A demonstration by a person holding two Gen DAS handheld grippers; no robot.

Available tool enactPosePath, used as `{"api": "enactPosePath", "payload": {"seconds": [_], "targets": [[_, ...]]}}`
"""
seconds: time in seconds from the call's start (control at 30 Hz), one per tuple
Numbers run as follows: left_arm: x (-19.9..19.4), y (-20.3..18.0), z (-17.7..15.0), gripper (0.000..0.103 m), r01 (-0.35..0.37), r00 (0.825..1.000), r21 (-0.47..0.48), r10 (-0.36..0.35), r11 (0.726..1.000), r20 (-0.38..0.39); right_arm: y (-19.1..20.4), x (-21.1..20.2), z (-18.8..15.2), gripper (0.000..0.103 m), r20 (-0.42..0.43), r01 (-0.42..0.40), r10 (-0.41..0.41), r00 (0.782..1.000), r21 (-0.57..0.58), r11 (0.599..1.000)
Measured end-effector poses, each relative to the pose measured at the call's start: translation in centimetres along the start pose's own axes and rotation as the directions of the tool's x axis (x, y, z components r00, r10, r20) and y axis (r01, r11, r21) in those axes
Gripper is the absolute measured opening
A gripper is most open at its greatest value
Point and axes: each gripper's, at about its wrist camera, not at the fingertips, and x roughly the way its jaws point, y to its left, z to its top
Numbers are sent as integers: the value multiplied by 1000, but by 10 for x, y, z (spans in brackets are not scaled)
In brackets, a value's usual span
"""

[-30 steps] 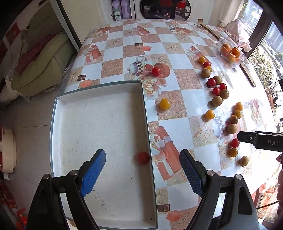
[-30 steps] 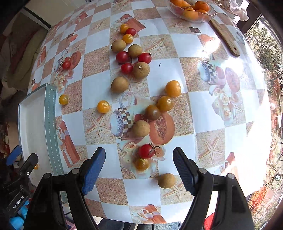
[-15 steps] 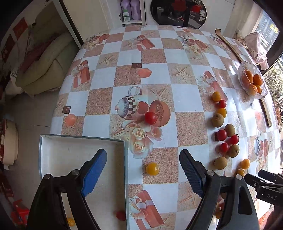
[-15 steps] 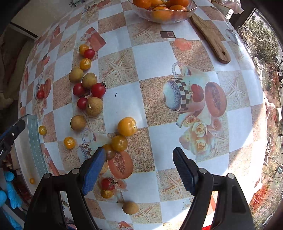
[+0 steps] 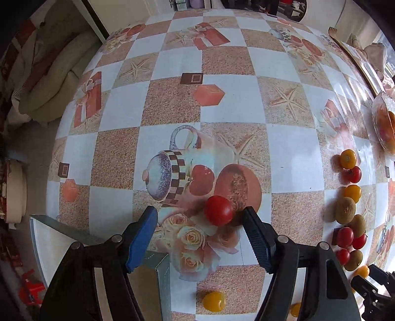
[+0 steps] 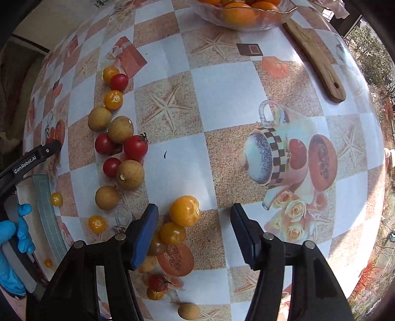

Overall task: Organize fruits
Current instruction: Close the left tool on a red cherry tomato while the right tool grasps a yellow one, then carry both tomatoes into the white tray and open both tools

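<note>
My left gripper (image 5: 201, 237) is open and low over the table. A red cherry tomato (image 5: 219, 210) lies between its fingertips, nearer the right finger. A yellow tomato (image 5: 214, 301) lies below it. The white tray (image 5: 161, 266) shows at the lower left under the left finger. My right gripper (image 6: 195, 234) is open above the table. A large yellow tomato (image 6: 185, 210) sits just inside its left finger, with another yellow tomato (image 6: 172, 233) beside it. A row of red tomatoes, yellow tomatoes and brown longans (image 6: 130, 174) runs along the left.
A glass bowl of oranges (image 6: 243, 14) stands at the far edge, with a wooden board handle (image 6: 318, 66) to its right. The tray edge (image 6: 45, 210) and a blue-gloved hand (image 6: 12, 244) are at the left. A sofa (image 5: 49, 81) lies beyond the table.
My left gripper moved forward off the tray and down around the red tomato. My right gripper moved forward and lower towards the large yellow tomato. Both stayed open.
</note>
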Motion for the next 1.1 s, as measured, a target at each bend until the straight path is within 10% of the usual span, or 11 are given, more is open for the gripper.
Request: {"api": "enactPosePath", "payload": {"seconds": [0.13, 0.27, 0.6, 1.1], "targets": [[-2, -8, 5, 54, 6, 1000, 30, -6, 1000, 5, 10, 1, 3, 59, 4, 52, -51, 999, -40, 998], [-5, -20, 4, 24, 49, 999, 52, -49, 997, 5, 28, 10, 1, 31, 17, 81, -79, 997, -92, 993], [-40, -28, -18, 23, 138, 990, 43, -138, 990, 17, 18, -4, -11, 25, 16, -96, 97, 995, -67, 993], [-96, -31, -90, 23, 176, 984, 37, -177, 984, 21, -4, -19, -27, 25, -34, -134, 131, 991, -100, 986]]}}
